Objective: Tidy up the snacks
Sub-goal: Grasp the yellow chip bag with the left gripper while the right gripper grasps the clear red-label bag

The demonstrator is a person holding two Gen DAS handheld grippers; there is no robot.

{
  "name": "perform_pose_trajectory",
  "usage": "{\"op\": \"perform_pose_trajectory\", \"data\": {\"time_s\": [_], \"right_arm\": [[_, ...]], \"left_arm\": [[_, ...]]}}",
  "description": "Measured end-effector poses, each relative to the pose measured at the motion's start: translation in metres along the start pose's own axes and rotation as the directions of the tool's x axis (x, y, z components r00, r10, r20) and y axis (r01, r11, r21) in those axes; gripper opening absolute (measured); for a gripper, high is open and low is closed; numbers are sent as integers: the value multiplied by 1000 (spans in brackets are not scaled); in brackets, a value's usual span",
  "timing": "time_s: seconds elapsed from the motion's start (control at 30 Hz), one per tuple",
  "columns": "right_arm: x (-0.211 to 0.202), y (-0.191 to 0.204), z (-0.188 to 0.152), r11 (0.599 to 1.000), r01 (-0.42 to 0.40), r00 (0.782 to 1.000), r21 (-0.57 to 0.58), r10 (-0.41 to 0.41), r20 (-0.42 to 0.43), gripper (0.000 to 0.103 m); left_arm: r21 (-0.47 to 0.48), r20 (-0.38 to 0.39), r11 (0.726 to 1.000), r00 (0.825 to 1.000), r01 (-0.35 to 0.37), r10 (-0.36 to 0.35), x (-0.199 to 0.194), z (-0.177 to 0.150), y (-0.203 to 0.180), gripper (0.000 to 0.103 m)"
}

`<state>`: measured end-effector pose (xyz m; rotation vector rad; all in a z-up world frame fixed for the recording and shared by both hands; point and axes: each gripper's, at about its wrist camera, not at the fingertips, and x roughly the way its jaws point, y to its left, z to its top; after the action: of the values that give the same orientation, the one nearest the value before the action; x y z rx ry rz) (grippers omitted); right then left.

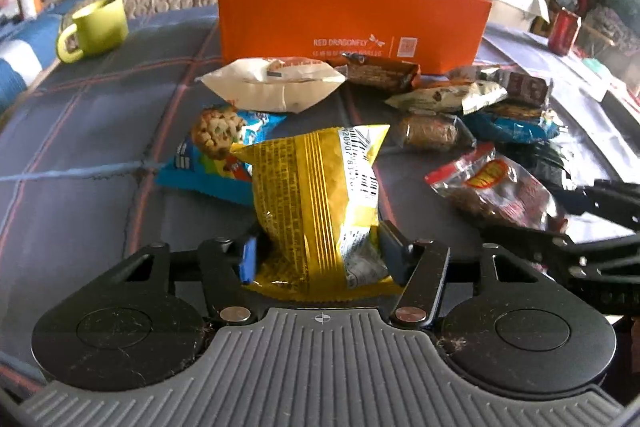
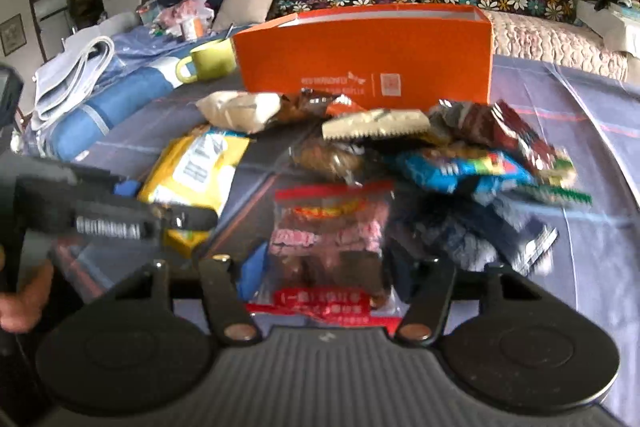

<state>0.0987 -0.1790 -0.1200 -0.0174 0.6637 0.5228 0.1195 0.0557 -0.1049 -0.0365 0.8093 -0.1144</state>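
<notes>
— Left gripper (image 1: 316, 259)?
— Clamped on yellow bag (image 1: 320, 195), centre frame, above the table (image 1: 80, 131).
— Right gripper (image 2: 320, 279)?
— Pinching clear red-edged bag (image 2: 328, 243), lower centre. Snack pile (image 2: 440, 155) behind, before orange box (image 2: 364, 55), upper centre.

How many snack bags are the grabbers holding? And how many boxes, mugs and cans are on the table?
Snack bags held: 2, the yellow bag in the left gripper and the red-and-clear bag in the right gripper
Orange box: 1
Green mug: 1
Red can: 1
Total: 5
</notes>
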Motion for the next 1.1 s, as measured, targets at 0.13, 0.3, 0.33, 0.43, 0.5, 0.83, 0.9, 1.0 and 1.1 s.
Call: {"op": "perform_pose_trajectory", "data": {"time_s": [0.13, 0.3, 0.33, 0.43, 0.5, 0.83, 0.9, 1.0, 1.1], "right_arm": [[-7, -5, -8, 1000, 10, 1000, -1, -10, 24, 63], [2, -5, -1, 1000, 11, 1000, 27, -11, 11, 91], [3, -4, -1, 1000, 14, 1000, 21, -15, 11, 94], [5, -2, 0, 1000, 26, 1000, 6, -26, 9, 94], [5, -3, 0, 1000, 27, 1000, 10, -27, 12, 94], [10, 1, 0, 999, 49, 999, -20, -48, 11, 95], [11, 2, 0, 999, 45, 999, -27, -45, 9, 97], [12, 4, 0, 998, 54, 999, -36, -54, 2, 99], [9, 6, 0, 998, 49, 999, -44, -49, -4, 95]], "left_arm": [[13, 2, 1000, 1000, -12, 12, -3, -4, -2, 30], [14, -8, 1000, 1000, -27, 27, -2, -5, -5, 43], [13, -12, 999, 999, -31, 31, -2, -6, -5, 49], [12, -19, 999, 999, -48, 48, -2, -8, -5, 59], [14, -24, 999, 998, -53, 53, -2, -9, -6, 63], [26, -25, 998, 998, -58, 58, -2, -12, -8, 69], [26, -24, 998, 998, -56, 56, -1, -12, -8, 69], [25, -17, 998, 998, -57, 57, 0, -11, -8, 69], [22, -4, 998, 999, -54, 54, 1, -10, -7, 64]]}}
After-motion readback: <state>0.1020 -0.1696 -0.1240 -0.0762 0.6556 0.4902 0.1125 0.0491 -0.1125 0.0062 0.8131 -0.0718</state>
